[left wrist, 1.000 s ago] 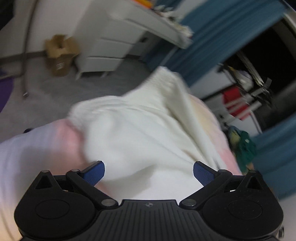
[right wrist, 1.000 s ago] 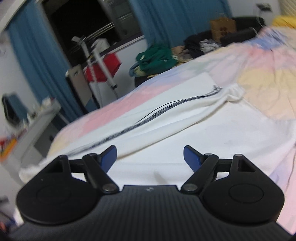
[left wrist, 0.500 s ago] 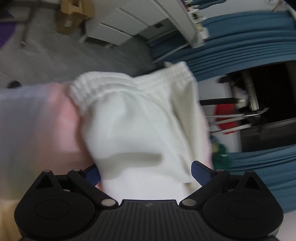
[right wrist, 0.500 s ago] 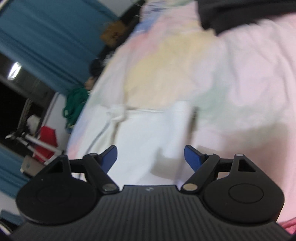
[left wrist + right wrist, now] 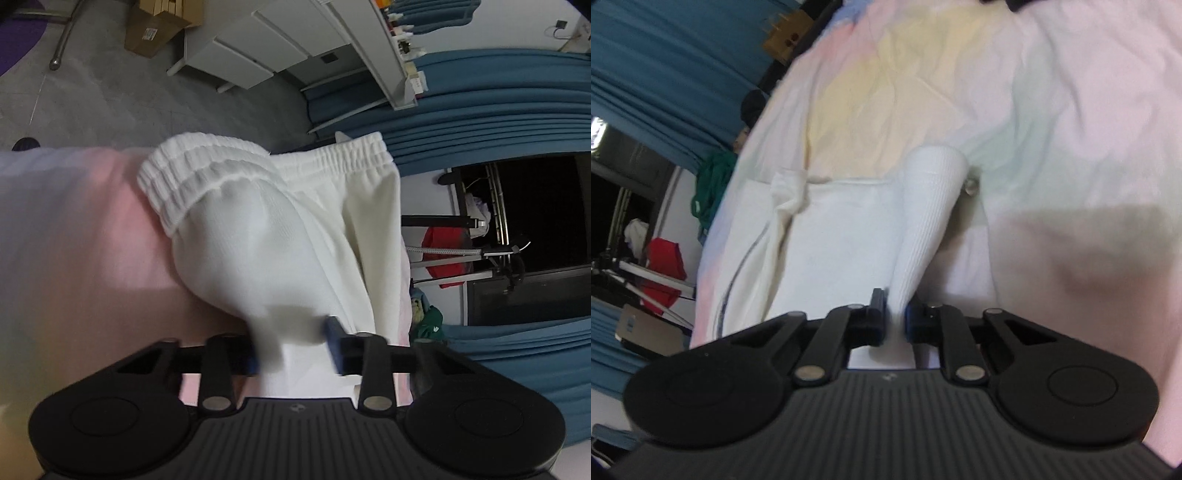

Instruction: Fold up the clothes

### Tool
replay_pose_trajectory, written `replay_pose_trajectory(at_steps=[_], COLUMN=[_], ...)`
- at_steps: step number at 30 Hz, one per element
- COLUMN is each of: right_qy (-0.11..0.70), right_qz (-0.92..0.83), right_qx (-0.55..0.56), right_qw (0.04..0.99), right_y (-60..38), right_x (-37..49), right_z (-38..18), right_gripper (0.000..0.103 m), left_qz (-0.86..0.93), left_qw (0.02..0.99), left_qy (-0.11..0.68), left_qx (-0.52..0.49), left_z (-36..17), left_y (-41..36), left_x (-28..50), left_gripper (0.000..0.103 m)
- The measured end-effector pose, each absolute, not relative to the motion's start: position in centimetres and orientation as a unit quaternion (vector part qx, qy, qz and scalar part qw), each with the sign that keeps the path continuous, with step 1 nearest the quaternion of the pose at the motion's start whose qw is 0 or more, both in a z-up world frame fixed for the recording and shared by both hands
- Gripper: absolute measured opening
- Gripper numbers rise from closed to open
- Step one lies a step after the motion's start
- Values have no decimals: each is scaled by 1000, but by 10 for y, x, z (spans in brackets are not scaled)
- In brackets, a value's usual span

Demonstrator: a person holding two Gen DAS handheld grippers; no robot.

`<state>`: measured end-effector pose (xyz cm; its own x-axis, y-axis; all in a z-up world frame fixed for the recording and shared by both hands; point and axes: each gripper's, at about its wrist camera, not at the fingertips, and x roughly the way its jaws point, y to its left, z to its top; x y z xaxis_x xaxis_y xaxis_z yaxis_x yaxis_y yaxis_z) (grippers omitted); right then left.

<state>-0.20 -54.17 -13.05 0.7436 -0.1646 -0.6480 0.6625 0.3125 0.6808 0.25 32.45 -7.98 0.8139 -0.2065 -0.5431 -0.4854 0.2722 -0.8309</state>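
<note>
Clearly both tongs are clamped on cloth. The left tongs [image 5: 293, 345] pinch a bunch of the white trousers [image 5: 280, 236] a little below the elastic waistband [image 5: 207, 173], and the fabric rises from the bed [image 5: 74, 258] in a rounded hump between the pads and the band. The right tongs [image 5: 894, 321] grip a ribbed white cuff [image 5: 929, 206], which stands up as a narrow cone off the bedsheet [image 5: 1052, 122]; the rest of the garment lies flat to the left of it, with a dark side stripe [image 5: 738, 266] along one edge and a knotted drawcord [image 5: 788, 195] further off.

So the trousers lie on the bed, held at two points, which reads as a lift-and-carry fold in progress; which fold of the sequence it is, the views do not settle.

To do it well:
- Keep both grips firm; the cuff is held by a thin pinch and could slip.
- Move the two tongs together, at equal height, so that the cloth stays taut and does not twist.
- Lift only enough to clear the sheet and not drag it along.
- Lay edge on edge, using the stripe as a line.
- Lower before releasing.
</note>
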Motion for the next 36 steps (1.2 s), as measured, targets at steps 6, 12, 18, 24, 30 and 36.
replay_pose_trajectory(at_steps=[6, 12, 18, 24, 30, 36], right_qy=[201, 165, 152, 143, 146, 192], right_qz=[-254, -251, -247, -238, -233, -252], right_qx=[512, 489, 479, 469, 430, 386], right_qw=[795, 819, 828, 838, 860, 867], right_y=[-539, -531, -529, -536, -548, -550], right_x=[-14, -29, -34, 15, 129, 276], right_z=[-114, -93, -75, -34, 14, 2], right_gripper=[8, 6, 6, 6, 6, 6], left_qz=[98, 80, 64, 60, 76, 106], left_qw=[765, 780, 795, 811, 827, 847], left_qy=[260, 225, 211, 212, 231, 261], left_qx=[-581, -579, -566, -542, -507, -451], left_z=[-63, -44, -14, 35, 59, 58], left_y=[322, 324, 320, 317, 304, 279], left_x=[-12, -41, -47, 8, 127, 263], left_gripper=[8, 6, 6, 6, 7, 7])
